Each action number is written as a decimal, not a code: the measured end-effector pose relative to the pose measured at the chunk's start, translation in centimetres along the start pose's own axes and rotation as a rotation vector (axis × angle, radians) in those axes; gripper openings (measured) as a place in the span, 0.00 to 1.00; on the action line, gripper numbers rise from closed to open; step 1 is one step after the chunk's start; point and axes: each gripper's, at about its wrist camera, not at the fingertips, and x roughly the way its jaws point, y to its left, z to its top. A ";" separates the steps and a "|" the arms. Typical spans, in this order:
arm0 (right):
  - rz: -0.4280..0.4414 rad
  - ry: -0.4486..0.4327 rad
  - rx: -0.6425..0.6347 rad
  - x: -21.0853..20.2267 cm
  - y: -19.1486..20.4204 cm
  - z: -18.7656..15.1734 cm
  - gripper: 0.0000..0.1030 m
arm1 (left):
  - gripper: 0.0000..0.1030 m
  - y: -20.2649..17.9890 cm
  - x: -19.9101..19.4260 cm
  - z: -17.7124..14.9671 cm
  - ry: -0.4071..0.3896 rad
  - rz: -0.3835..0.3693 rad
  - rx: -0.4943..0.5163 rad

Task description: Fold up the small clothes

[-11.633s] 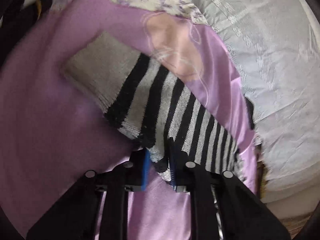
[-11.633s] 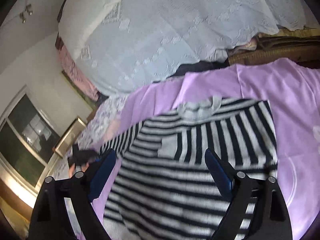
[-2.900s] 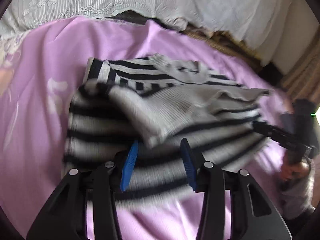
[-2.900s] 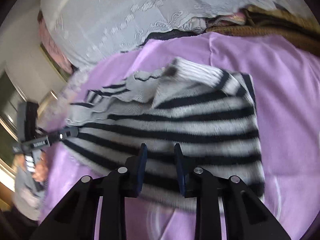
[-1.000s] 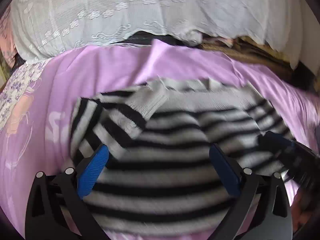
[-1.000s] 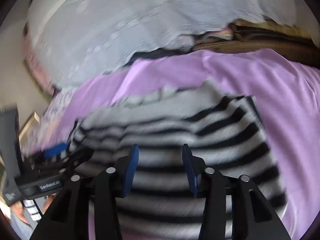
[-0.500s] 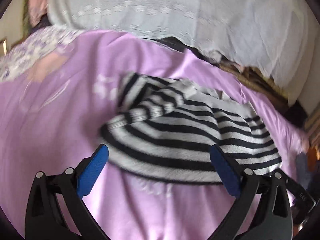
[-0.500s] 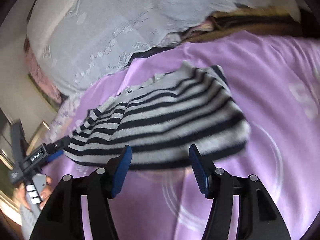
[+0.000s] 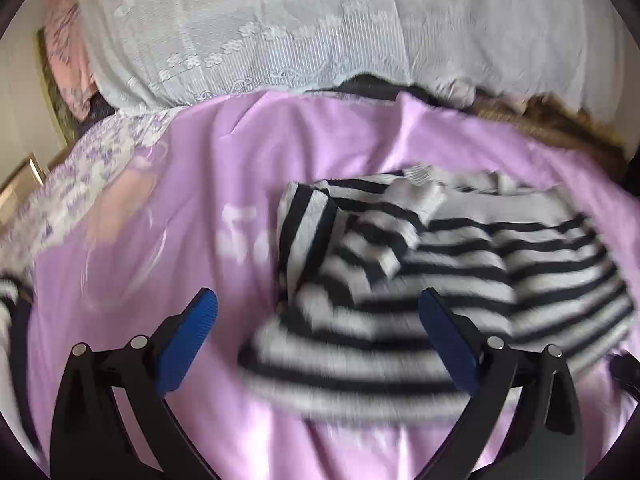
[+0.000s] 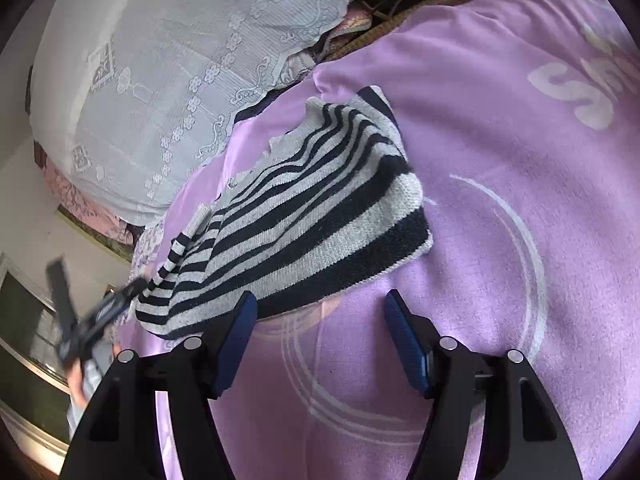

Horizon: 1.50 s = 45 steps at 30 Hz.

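Observation:
A small grey sweater with black stripes (image 9: 460, 264) lies folded on a pink-purple blanket (image 9: 224, 168). A striped sleeve is folded over its left side. My left gripper (image 9: 316, 312) is open and empty, just in front of the sweater's near edge. In the right wrist view the same sweater (image 10: 312, 216) lies up and left of my right gripper (image 10: 318, 308), which is open and empty over bare blanket (image 10: 500, 160). The left gripper (image 10: 92, 320) shows there at the far left, blurred.
A white lace bedcover (image 9: 320, 32) is heaped behind the blanket; it also shows in the right wrist view (image 10: 168, 64). Brown fabric (image 9: 560, 128) lies at the back right. A floral sheet (image 9: 80, 176) borders the blanket on the left. A window (image 10: 24, 320) is at far left.
Both grippers let go of the sweater and opened wide. They have pulled back from it; the sweater lies folded smaller than before, with sleeves tucked in.

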 end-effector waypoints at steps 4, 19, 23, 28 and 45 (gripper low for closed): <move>-0.006 0.001 -0.023 0.2 0.2 0.1 0.69 | 0.95 -2.1 3.1 1.7 0.021 0.072 0.121; -0.030 0.002 -0.069 0.6 0.8 0.0 0.74 | 0.95 7.1 0.0 0.9 -0.033 -0.127 -0.216; -0.024 0.001 -0.064 0.5 0.6 0.0 0.74 | 0.95 3.4 0.6 1.2 -0.026 -0.164 -0.113; -0.002 0.000 -0.053 0.5 0.5 0.0 0.77 | 0.95 1.6 6.0 -1.6 0.110 -0.026 -0.089; 0.041 -0.007 -0.049 0.5 0.8 0.1 0.88 | 0.96 -5.2 1.2 -1.8 -0.028 -0.168 -0.036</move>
